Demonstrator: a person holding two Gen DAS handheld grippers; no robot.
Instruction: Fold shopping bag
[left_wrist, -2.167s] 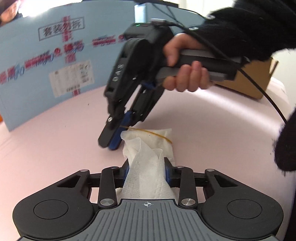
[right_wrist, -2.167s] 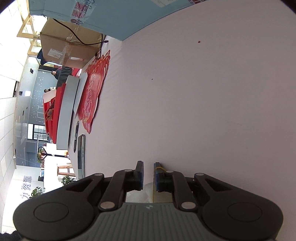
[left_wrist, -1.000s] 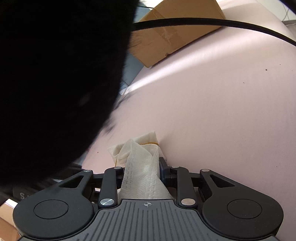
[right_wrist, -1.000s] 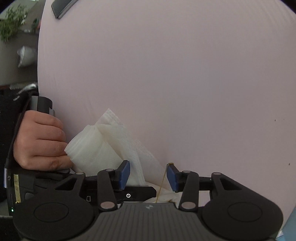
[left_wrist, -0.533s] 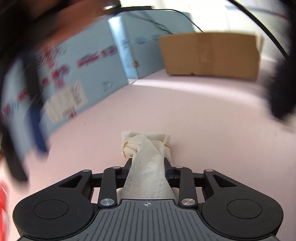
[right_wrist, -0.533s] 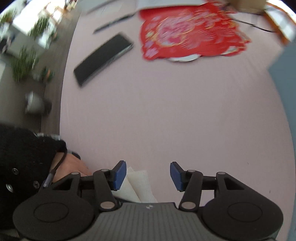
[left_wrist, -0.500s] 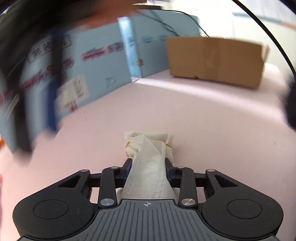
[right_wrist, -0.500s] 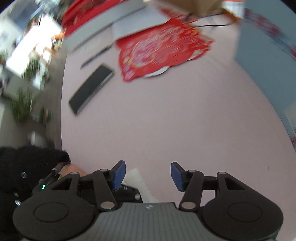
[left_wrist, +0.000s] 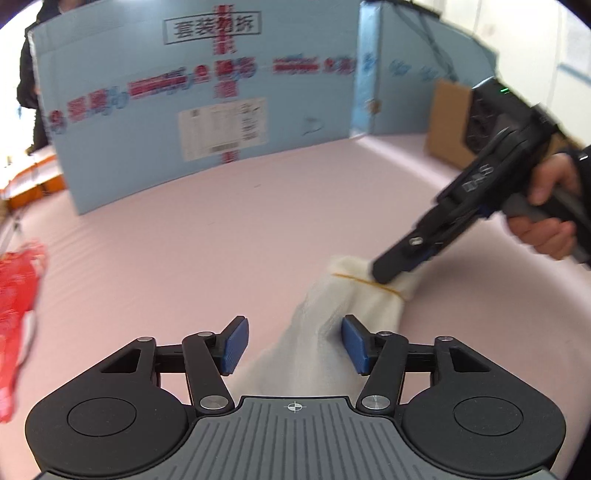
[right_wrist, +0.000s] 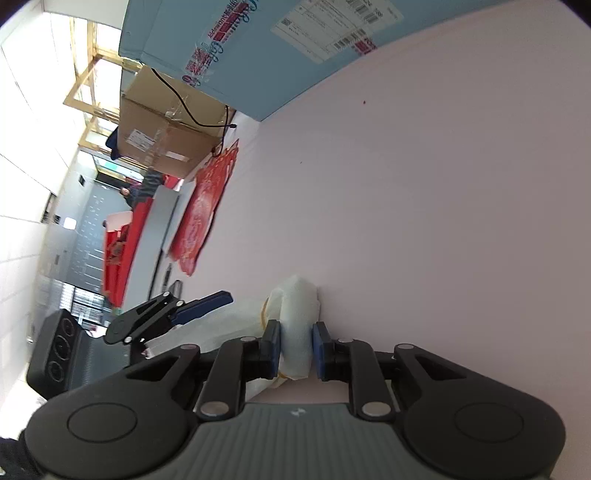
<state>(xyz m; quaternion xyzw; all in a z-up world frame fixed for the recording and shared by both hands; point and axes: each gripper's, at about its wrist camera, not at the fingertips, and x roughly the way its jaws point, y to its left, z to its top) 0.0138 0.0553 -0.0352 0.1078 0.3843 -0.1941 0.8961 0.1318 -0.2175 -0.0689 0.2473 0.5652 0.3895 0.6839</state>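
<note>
Left wrist view: rolled bag (left_wrist: 354, 306) handed over on pink table (left_wrist: 184, 240).
Right gripper (left_wrist: 397, 267) closing on the banded end, securing the roll; left gripper (left_wrist: 291, 345) opening, pads clear, letting go.

a workroom or storeroom rather than a home: a pink-covered table (left_wrist: 229, 236) backed by a printed blue carton (left_wrist: 192, 110), taped cardboard boxes (right_wrist: 166, 136) and glazed doors behind.
</note>
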